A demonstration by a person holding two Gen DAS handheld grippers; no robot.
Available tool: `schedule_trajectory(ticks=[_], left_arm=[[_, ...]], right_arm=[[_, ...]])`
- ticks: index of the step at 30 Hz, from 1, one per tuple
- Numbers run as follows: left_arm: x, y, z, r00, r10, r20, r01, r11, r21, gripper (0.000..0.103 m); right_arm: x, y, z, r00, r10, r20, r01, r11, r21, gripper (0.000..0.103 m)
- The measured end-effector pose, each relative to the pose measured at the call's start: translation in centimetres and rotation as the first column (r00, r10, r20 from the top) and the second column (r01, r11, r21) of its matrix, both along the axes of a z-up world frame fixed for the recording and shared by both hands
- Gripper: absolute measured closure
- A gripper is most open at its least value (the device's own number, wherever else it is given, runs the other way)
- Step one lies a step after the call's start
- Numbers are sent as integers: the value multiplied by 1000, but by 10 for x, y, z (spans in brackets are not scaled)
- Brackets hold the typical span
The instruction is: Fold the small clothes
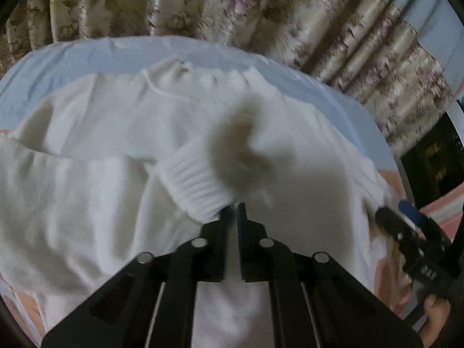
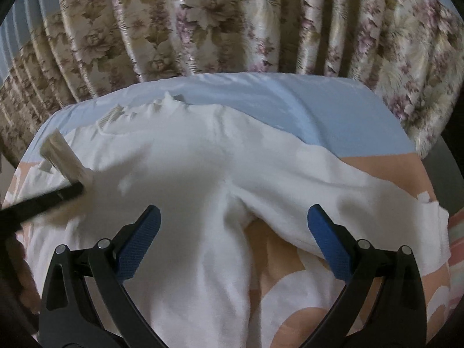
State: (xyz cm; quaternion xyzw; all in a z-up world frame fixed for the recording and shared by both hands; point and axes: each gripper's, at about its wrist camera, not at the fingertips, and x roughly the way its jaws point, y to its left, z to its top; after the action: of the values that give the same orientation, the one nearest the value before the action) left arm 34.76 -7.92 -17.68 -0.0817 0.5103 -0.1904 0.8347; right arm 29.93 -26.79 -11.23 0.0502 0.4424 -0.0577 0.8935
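Observation:
A white knitted sweater lies spread on the bed, its ribbed collar at the far side. My left gripper is shut on the ribbed sleeve cuff and holds it over the sweater's body; the cuff is blurred. In the right wrist view the same cuff sticks up from the left gripper at the left edge. My right gripper stands wide open just above the sweater, over the armpit where the other sleeve branches off. Nothing is between its blue pads.
The bed sheet is light blue at the far side and peach with white patches nearer. A floral curtain hangs right behind the bed. In the left wrist view the right gripper and a hand show at the right edge.

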Motion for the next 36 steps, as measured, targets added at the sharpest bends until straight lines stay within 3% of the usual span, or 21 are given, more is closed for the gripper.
schedule_trajectory(ticks=[1,2,3,4,9,15,18,23,24,25,27,30,36], left_arm=[[-4,0,2,1000,-9,2,9,1000,1,73],[-9,2,5,1000,-17,11,17,1000,11,43],[-16,5,10,999,-15,33,14,1000,27,32],[-23,7,14,998,-17,56,14,999,41,28],[-49,46,25,992,19,125,-35,991,127,28],[-31,100,18,981,131,143,-158,969,192,28],[-25,118,13,977,161,136,-186,963,196,28],[-21,128,8,977,171,126,-194,961,197,28],[-21,129,8,977,172,127,-194,961,195,28],[-19,129,8,977,172,129,-195,961,195,28],[-18,130,8,976,174,133,-197,961,193,28],[-12,134,11,971,188,148,-214,959,187,28],[-1,145,25,956,234,178,-263,951,162,28]], right_arm=[[0,0,1,1000,-1,1,2,1000,-6,3],[-1,0,1,1000,-1,0,1,1000,-15,3],[-2,-2,2,1000,-1,0,1,1000,-24,3],[-2,-3,2,1000,-3,0,3,1000,-26,3],[1,5,4,999,32,-3,-32,999,12,3],[21,51,0,983,181,-8,-180,982,55,5],[42,74,-13,967,248,-55,-244,967,79,16],[66,87,-36,955,268,-126,-250,958,137,36],[68,87,-38,955,267,-129,-247,957,153,55],[70,88,-41,954,269,-134,-247,956,159,68],[71,91,-43,952,273,-139,-252,956,148,82],[69,93,-37,950,294,-103,-282,952,116,89],[83,76,-8,970,239,30,-240,970,47,89]])
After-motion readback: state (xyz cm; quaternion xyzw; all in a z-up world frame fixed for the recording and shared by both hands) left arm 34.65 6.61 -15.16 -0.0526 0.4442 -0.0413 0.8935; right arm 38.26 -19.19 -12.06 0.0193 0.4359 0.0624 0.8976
